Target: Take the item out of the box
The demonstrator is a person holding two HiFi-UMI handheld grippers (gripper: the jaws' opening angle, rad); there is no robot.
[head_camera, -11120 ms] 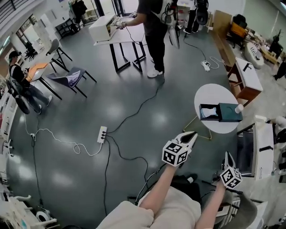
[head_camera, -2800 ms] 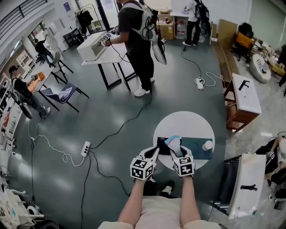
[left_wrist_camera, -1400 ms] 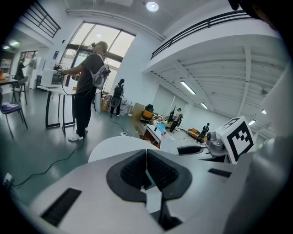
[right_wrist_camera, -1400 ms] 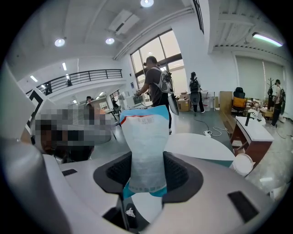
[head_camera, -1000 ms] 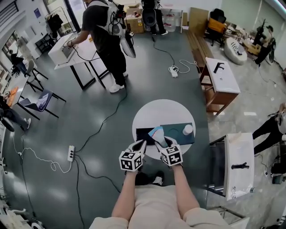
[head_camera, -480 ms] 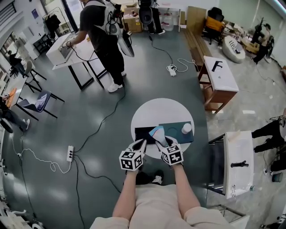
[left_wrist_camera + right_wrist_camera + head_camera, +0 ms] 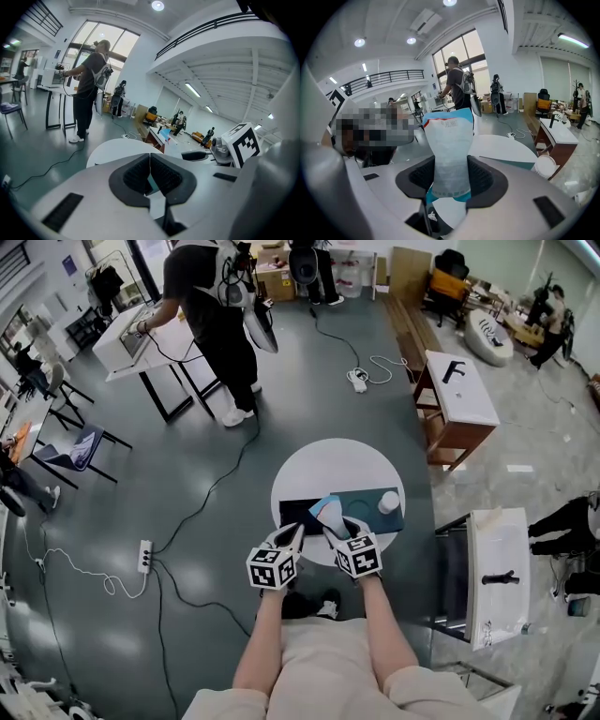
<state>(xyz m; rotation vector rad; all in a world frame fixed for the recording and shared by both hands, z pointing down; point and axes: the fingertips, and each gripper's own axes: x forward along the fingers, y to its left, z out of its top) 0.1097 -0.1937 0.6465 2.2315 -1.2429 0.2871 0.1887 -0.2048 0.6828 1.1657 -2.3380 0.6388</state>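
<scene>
the round white surface [image 7: 328, 454] stands in the middle of the head view. its upper half is bare and gives free room out to the far rim. the box [image 7: 370, 505] lies crosswise over the lower half, a dark part at the left and a teal part at the right. the teal end reaches close to the right rim, with a white cup [image 7: 388, 502] at that end.

both grippers sit side by side at the lower rim, near each other. the right gripper [image 7: 451, 177] has its fingers pinching the lower part of a pale blue pouch [image 7: 450, 140]. the pouch stands upright above them, with its top edge flared and a red line across it. in the head view it sits over the middle of the box – whether its bottom end is clear of the box is hard to tell from here. the left gripper [image 7: 150, 165] has its fingers pressed together on nothing, just left of the pouch.

dark grey floor [image 7: 141, 634] lies open to the left of the surface and above it, crossed by cables [image 7: 211, 498] that run to a power strip [image 7: 143, 554]. on the right things stand closer: a long white-topped bench [image 7: 497, 568] at the right, and a wooden side table [image 7: 457, 388] at the upper right. a person [image 7: 211, 306] stands at a white table [image 7: 141, 343] in the upper left.
</scene>
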